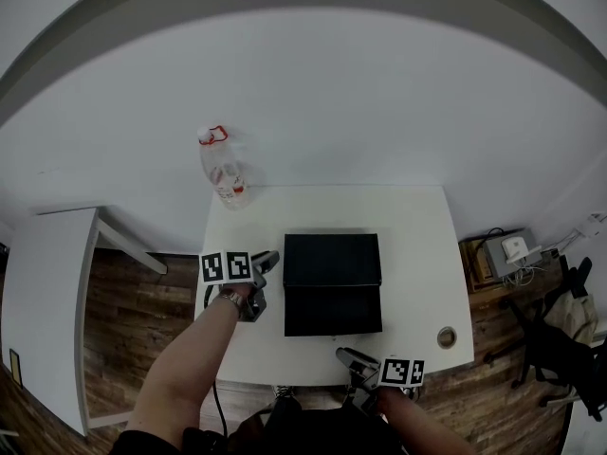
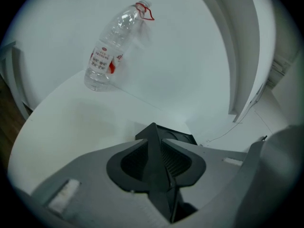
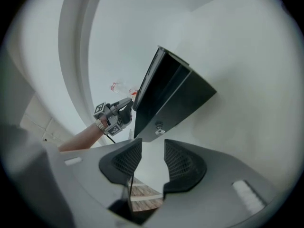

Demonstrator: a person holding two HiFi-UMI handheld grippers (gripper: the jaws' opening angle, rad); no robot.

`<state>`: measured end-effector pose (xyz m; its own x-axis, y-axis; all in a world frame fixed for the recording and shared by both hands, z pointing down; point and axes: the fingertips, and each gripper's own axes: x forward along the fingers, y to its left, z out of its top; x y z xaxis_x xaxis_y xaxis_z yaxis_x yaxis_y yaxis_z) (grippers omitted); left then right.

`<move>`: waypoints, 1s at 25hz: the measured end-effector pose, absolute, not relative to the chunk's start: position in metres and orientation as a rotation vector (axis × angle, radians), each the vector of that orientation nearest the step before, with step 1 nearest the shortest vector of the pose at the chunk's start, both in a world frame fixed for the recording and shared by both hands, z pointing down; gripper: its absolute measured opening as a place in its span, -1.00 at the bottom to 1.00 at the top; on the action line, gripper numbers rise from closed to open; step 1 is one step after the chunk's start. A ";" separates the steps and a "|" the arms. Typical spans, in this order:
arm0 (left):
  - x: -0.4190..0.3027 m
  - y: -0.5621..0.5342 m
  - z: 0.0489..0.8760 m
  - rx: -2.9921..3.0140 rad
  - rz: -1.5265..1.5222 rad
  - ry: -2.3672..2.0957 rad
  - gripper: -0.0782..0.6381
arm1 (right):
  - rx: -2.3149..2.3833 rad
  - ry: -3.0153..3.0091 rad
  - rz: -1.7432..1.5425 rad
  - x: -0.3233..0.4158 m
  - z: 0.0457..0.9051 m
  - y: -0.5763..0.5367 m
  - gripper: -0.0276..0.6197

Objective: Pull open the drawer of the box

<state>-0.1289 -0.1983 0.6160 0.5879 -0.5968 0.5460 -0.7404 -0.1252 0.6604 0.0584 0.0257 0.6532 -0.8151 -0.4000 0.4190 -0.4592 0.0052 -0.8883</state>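
Left gripper is clamped on the near left edge of the black box; that dark wedge sits right between its pads. By the look of it, that grip is there to pin the box to the table so it won't slide forward.

Right gripper hangs at the table's front edge with its jaws spread and nothing between them. They're lined up on the little metal knob just ahead, not touching yet.

The drawer looks flush with the box front, so not yet pulled. The bottle stands well clear at the back corner.
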 end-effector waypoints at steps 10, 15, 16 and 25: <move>-0.106 -0.099 0.554 1.947 -0.047 -0.831 -0.77 | 0.963 -2.498 1.881 0.082 0.566 0.009 -0.91; -0.074 -0.031 0.528 1.970 -0.162 -0.680 -0.77 | 0.914 -2.625 1.714 0.080 0.516 0.009 -0.91; -0.069 -0.019 0.524 1.962 -0.188 -0.658 -0.77 | 0.898 -2.647 1.669 0.079 0.508 0.011 -0.91; -0.030 0.054 0.515 1.958 -0.210 -0.495 -0.77 | 0.710 -2.755 1.427 0.062 0.475 0.038 -0.91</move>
<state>-0.0301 0.0536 0.5149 0.8989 -0.4318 0.0747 -0.2469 -0.3582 0.9004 0.0617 0.0383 0.4754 -0.8996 -0.4047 0.1642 -0.3675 0.4986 -0.7850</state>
